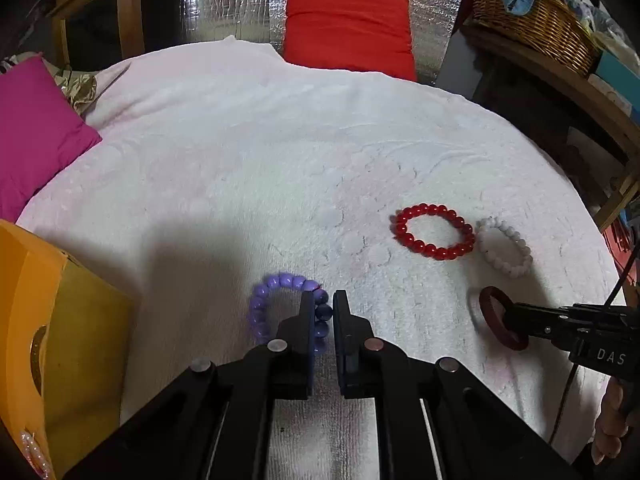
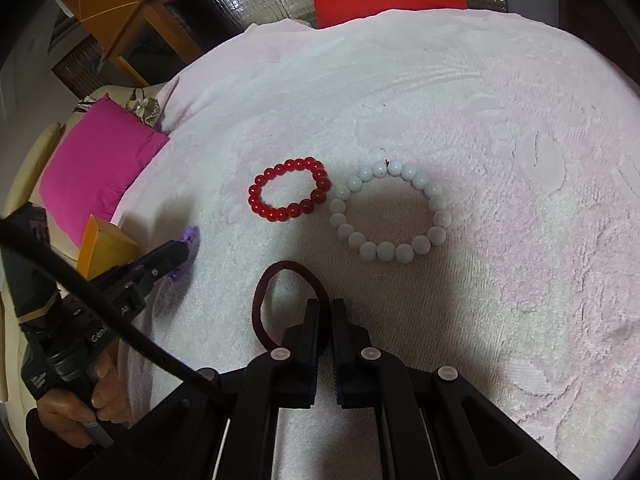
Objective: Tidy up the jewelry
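A purple bead bracelet (image 1: 260, 304) lies on the white towel (image 1: 280, 152), and my left gripper (image 1: 324, 304) is shut on its right side, with beads pinched between the pads. My right gripper (image 2: 326, 308) is shut on a dark red ribbed band (image 2: 276, 276), whose loop sticks out to the left of the fingers. Past it, a red bead bracelet (image 2: 280, 213) and a white bead bracelet (image 2: 386, 250) lie side by side, touching. In the left wrist view the right gripper (image 1: 516, 320) holds the band (image 1: 490, 300) just in front of the white bracelet (image 1: 524, 250) and the red one (image 1: 424, 209).
A yellow-orange open box (image 1: 80, 340) stands at the towel's left edge, close to the purple bracelet. A pink cushion (image 1: 36, 136) lies far left, a red cushion (image 1: 348, 24) at the back, and a wicker basket (image 1: 536, 20) on a shelf to the right.
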`<move>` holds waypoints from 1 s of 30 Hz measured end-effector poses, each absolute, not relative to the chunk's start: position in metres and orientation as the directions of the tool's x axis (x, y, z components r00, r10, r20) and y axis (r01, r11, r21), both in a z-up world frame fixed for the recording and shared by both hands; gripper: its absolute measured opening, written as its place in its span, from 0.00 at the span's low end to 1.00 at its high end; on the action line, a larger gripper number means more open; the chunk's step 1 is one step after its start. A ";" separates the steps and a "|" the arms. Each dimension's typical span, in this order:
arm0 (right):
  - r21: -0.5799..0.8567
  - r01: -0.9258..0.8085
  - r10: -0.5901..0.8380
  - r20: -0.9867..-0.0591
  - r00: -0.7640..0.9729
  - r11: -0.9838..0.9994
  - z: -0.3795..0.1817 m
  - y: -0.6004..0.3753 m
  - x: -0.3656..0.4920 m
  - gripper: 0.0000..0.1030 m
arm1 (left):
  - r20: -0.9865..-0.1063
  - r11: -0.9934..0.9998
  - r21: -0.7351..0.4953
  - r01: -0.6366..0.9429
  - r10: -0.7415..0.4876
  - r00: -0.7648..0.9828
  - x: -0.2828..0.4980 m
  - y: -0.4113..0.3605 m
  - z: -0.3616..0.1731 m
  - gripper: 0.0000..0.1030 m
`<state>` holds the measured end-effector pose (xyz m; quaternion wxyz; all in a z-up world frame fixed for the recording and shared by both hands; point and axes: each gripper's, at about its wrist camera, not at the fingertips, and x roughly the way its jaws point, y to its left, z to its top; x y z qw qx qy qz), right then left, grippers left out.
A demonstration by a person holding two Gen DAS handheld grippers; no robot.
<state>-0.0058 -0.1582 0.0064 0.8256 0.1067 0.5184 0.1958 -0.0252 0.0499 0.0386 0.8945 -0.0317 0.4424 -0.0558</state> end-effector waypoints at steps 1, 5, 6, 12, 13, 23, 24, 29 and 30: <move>0.380 -0.212 0.435 -0.813 0.388 0.900 0.007 -0.158 -0.007 0.05 | -0.787 0.992 -0.107 0.074 -0.130 0.603 -0.026 0.050 0.039 0.09; 0.372 -0.226 0.434 -0.810 0.394 0.900 0.011 -0.154 -0.008 0.08 | -0.775 0.989 -0.121 0.087 -0.149 0.615 -0.030 0.051 0.046 0.09; 0.377 -0.228 0.439 -0.806 0.396 0.898 0.012 -0.153 -0.009 0.08 | -0.768 0.988 -0.125 0.093 -0.156 0.621 -0.032 0.052 0.049 0.09; 0.376 -0.245 0.447 -0.795 0.410 0.894 0.018 -0.151 -0.011 0.08 | -0.744 0.984 -0.129 0.120 -0.176 0.645 -0.040 0.051 0.060 0.09; 0.380 -0.245 0.451 -0.793 0.410 0.892 0.018 -0.152 -0.011 0.08 | -0.739 0.984 -0.124 0.128 -0.178 0.650 -0.043 0.050 0.062 0.09; 0.406 -0.268 0.486 -0.746 0.454 0.874 0.035 -0.156 -0.015 0.08 | -0.685 0.974 -0.119 0.195 -0.223 0.694 -0.066 0.046 0.087 0.09; 0.408 -0.272 0.491 -0.740 0.460 0.871 0.037 -0.157 -0.016 0.08 | -0.678 0.973 -0.117 0.201 -0.226 0.699 -0.069 0.045 0.090 0.09; 0.414 -0.289 0.504 -0.717 0.482 0.863 0.045 -0.154 -0.020 0.08 | -0.629 0.967 -0.104 0.233 -0.246 0.738 -0.090 0.043 0.109 0.09; 0.414 -0.291 0.506 -0.715 0.483 0.863 0.047 -0.152 -0.021 0.08 | -0.619 0.966 -0.103 0.236 -0.248 0.745 -0.094 0.043 0.113 0.09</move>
